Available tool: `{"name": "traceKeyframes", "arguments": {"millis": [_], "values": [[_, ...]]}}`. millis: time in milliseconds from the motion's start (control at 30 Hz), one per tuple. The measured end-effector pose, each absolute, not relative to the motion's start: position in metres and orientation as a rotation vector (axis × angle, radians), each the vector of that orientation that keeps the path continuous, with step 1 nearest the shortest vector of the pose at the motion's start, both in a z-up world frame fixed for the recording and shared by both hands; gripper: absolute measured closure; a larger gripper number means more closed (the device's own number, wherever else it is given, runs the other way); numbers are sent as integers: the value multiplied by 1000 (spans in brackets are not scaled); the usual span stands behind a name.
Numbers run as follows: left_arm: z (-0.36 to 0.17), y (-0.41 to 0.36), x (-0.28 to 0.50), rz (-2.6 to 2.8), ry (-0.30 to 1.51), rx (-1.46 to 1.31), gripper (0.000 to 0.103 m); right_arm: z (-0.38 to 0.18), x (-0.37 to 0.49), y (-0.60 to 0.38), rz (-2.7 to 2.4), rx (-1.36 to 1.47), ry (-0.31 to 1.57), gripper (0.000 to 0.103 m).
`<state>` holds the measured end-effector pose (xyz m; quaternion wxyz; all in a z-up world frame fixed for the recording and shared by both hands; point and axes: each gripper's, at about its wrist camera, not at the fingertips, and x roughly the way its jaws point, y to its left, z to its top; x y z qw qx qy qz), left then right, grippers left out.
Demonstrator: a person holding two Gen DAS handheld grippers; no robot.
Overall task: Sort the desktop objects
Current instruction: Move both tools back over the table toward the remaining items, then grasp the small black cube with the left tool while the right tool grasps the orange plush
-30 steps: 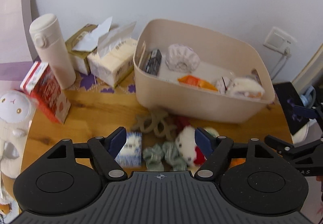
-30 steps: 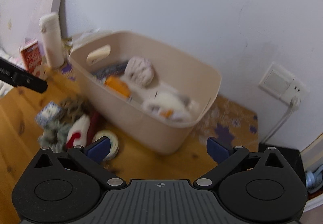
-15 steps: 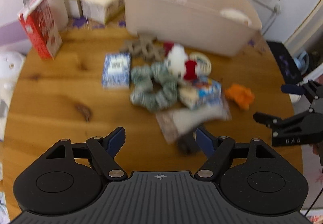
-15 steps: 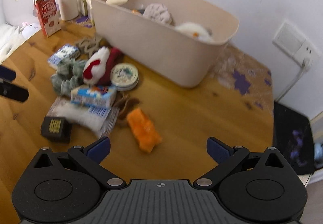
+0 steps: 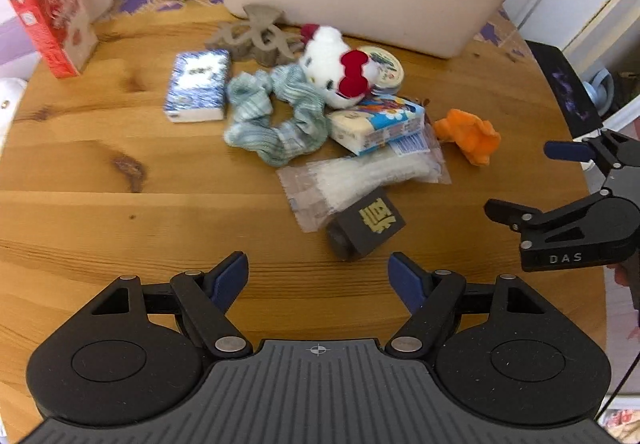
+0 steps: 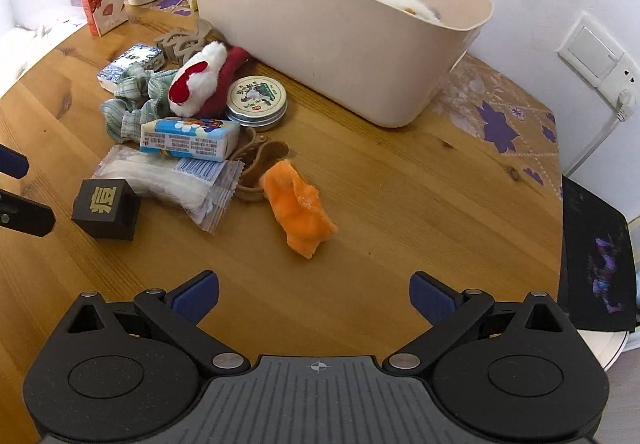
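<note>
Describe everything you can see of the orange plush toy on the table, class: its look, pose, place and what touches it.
The orange plush toy is small, fuzzy and bright orange, soft fabric by its look. It lies flat on the wooden table, lengthwise, at the right edge of the clutter. Its far end rests against a brown strappy item. Neither claw touches it: the right claw is open, short of it.

1. Bare wood is lying open across the near table (image 6: 400, 211) and its right side.
2. A clutter pile is blocking mid-left: black box (image 6: 106, 209) nearest, plastic packet (image 6: 168, 179) touching it, orange plush (image 6: 298, 209) at the right edge.
3. Beige bin (image 6: 340, 39) is walling off the far side; round tin (image 6: 257, 96) is sitting just beside it.
</note>
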<state>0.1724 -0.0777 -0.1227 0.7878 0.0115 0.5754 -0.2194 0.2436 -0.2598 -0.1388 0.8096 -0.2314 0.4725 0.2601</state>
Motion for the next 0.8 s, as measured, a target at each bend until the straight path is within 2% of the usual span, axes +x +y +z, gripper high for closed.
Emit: {"name": "traceKeyframes", "arguments": {"millis": [333,533,700,800], "values": [[-136,-98,193,-544,1265,-17,25,-150,256,-257,610,-520,1005,0],[-141,-118,200,-561,1238,64,25,-156,263,-258,645,-503,978,0],[-148,-128,201,-575,1240,110,32,-158,273,-257,660,-496,966,0],[-151,-130,200,-575,1233,131,38,-160,275,-254,687,-500,963,8]]}}
